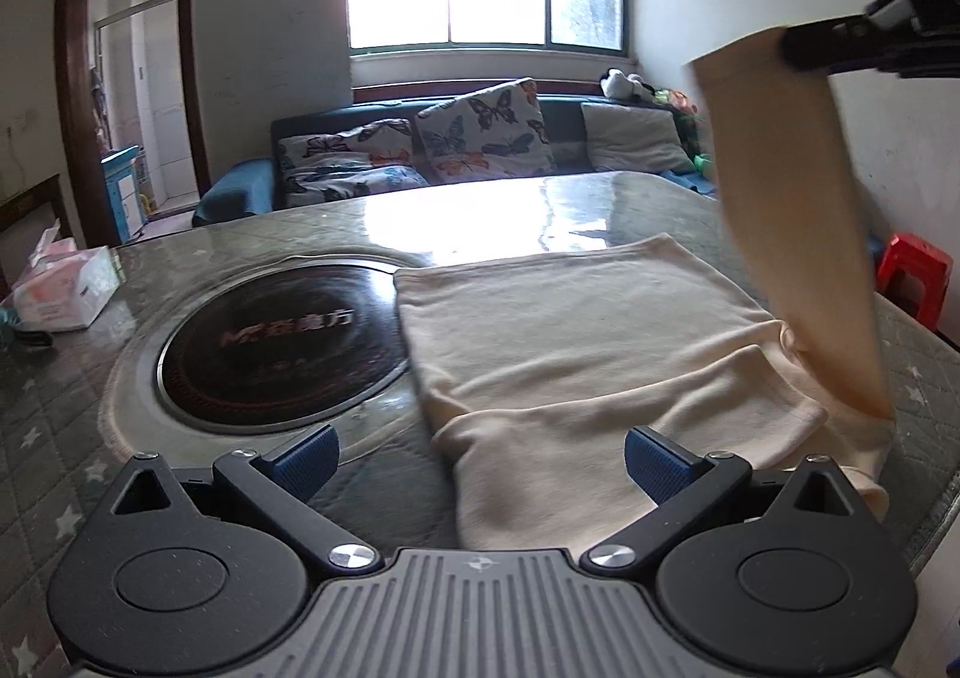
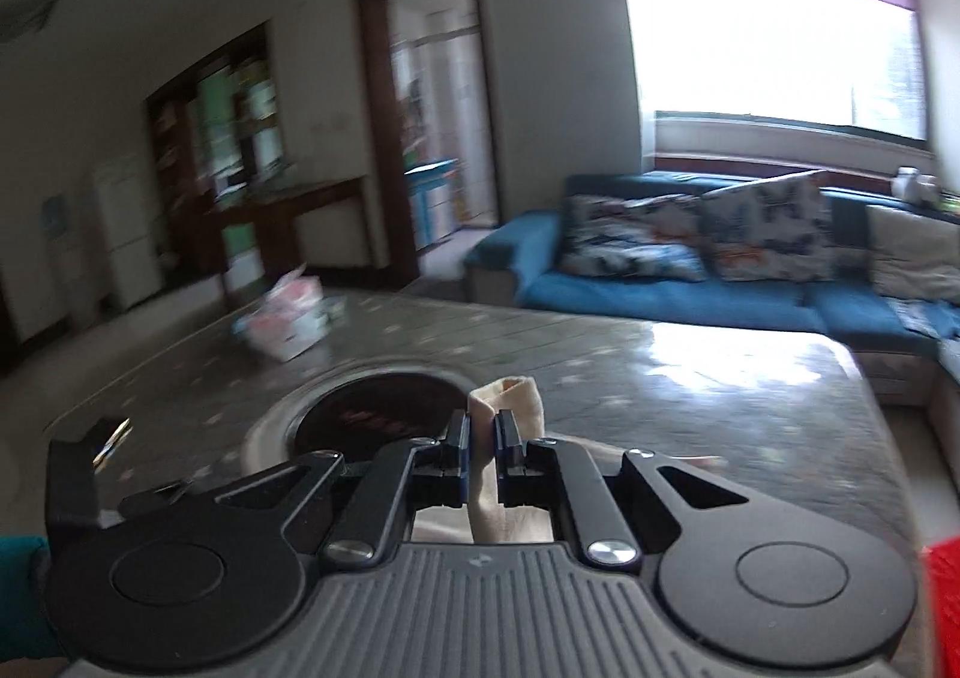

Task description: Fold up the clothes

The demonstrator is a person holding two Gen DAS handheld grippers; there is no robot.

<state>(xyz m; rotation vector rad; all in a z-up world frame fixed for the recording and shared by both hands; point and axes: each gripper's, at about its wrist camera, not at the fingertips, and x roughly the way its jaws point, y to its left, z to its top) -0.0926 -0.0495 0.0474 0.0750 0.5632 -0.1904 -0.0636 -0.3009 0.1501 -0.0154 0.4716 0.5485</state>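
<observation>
Table (image 1: 492, 210) — right gripper (image 2: 482, 441) pinching cream garment (image 1: 576, 354) sleeve aloft

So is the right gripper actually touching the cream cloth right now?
Touching. In the right wrist view the right gripper is shut on a fold of the cream cloth, its pads pressing both sides.

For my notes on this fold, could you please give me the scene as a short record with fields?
garment: cream garment, mostly flat on table
lifted part: sleeve, raised at the right
right tongs: shut on sleeve
left tongs: open, empty, above garment's near edge
also on table: tissue pack, round hob
</observation>
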